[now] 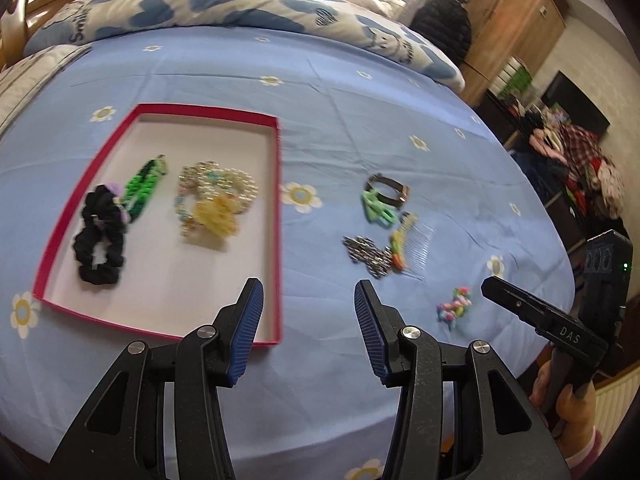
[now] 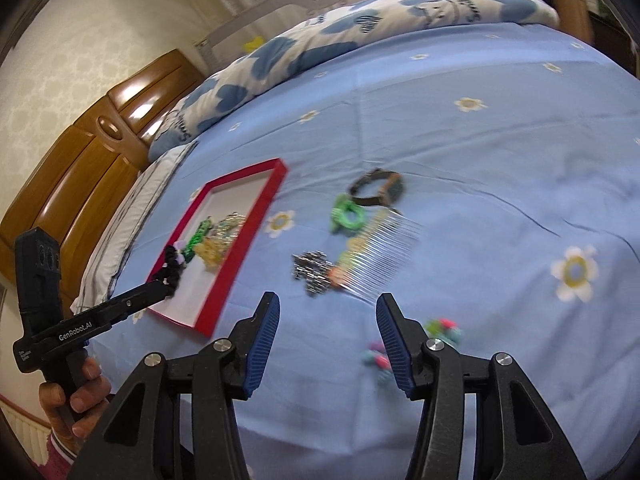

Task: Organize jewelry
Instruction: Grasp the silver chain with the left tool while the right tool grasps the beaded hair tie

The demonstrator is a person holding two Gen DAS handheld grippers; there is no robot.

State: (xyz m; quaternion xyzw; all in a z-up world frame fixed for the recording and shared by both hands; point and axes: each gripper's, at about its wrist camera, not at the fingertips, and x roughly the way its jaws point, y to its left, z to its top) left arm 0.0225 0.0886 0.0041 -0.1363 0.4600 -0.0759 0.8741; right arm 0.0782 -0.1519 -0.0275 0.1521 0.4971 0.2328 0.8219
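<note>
A shallow red-rimmed box point(image 1: 277, 168) point(image 2: 256, 208) lies on the blue bed sheet. It holds a black scrunchie point(image 1: 100, 236), a green clip point(image 1: 142, 188), a beaded piece point(image 1: 216, 184) and a yellow clip point(image 1: 218, 216). Loose on the sheet to its right lie a dark bracelet point(image 1: 386, 190) point(image 2: 376, 188), a green clip point(image 1: 376, 208) point(image 2: 347, 214), a silver piece point(image 1: 368, 254) point(image 2: 314, 272), a clear comb point(image 1: 412, 242) point(image 2: 380, 248) and a small multicoloured piece point(image 1: 454, 306) point(image 2: 442, 326). My left gripper point(image 1: 309, 304) hangs open and empty over the box's near right corner. My right gripper point(image 2: 326, 320) is open and empty above the sheet, just before the comb.
A rolled blue-and-white duvet point(image 1: 248, 8) lies along the far side of the bed. A wooden headboard point(image 2: 80, 168) and a striped pillow point(image 2: 132, 224) stand left of the box. A wardrobe point(image 1: 512, 28) and piled clothes point(image 1: 576, 160) are beyond the bed's right edge.
</note>
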